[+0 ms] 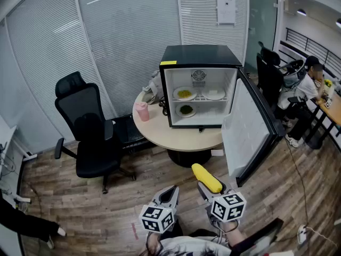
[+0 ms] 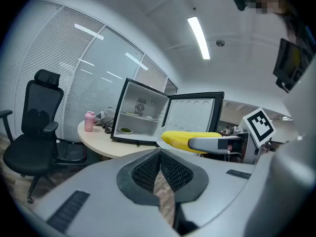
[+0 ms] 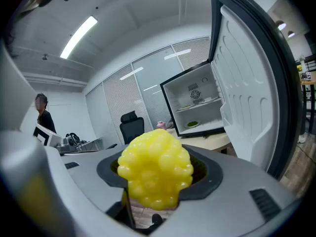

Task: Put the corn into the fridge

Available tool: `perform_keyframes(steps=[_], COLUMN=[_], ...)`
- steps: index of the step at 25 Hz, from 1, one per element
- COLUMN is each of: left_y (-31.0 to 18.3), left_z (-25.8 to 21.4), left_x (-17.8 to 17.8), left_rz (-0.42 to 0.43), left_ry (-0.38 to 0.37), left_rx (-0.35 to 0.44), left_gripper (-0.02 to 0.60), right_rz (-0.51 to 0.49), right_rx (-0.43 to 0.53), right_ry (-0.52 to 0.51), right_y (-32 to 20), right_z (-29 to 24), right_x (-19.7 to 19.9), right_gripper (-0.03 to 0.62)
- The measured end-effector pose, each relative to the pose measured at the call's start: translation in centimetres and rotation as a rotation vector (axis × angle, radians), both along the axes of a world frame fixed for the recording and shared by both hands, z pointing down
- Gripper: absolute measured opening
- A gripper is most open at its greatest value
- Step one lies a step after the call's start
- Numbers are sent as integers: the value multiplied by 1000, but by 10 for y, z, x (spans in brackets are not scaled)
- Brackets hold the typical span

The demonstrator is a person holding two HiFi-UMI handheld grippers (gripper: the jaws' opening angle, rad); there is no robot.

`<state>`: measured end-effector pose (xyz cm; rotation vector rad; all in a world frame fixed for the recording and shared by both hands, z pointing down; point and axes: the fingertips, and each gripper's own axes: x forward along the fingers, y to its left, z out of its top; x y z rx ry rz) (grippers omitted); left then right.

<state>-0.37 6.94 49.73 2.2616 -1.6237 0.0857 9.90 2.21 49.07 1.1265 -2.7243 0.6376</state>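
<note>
A yellow corn cob (image 1: 206,178) sticks forward out of my right gripper (image 1: 209,188), whose jaws are shut on it; in the right gripper view the cob's knobbly end (image 3: 155,168) fills the gap between the pads. My left gripper (image 1: 169,196) hangs beside it, shut and empty, its pads meeting (image 2: 160,171). The small black fridge (image 1: 198,84) stands on a round table (image 1: 176,135) ahead, its door (image 1: 250,127) swung wide to the right. Plates with food (image 1: 185,94) lie on its shelves. In the left gripper view the corn (image 2: 190,139) shows in front of the open fridge (image 2: 140,115).
A pink bottle (image 1: 141,111) and a bundle of cloth stand on the table left of the fridge. A black office chair (image 1: 88,129) is at the left on the wooden floor. A person (image 1: 306,84) sits at a desk at the far right, with another chair (image 1: 269,71) behind the door.
</note>
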Motion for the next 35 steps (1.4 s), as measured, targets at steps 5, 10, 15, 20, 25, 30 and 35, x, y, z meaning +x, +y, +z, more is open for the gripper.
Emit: perform_keyframes(steps=[5, 10, 15, 20, 25, 30, 35], left_y=[2, 2, 5, 5, 4, 1, -14], left_z=[-2, -1, 2, 4, 2, 3, 5], left_x=[3, 7, 8, 7, 5, 2, -1], left_rz=[1, 6, 5, 0, -3, -1, 8], left_ry=[6, 12, 15, 19, 15, 10, 9], left_rx=[7, 9, 2, -2, -3, -11, -18], left_gripper=[11, 11, 11, 11, 11, 11, 11], right_rz=[-9, -1, -8, -11, -3, -2, -4], right_rx=[6, -16, -26, -45, -42, -42, -54], right_ry=[-14, -78, -85, -106, -109, -107, -103], right_y=[4, 4, 6, 7, 4, -1, -11], right_z=[-5, -9, -8, -6, -9, -8, -3], right_x=[-1, 2, 2, 1, 1, -3, -9], right_gripper=[253, 253, 253, 253, 252, 252, 253])
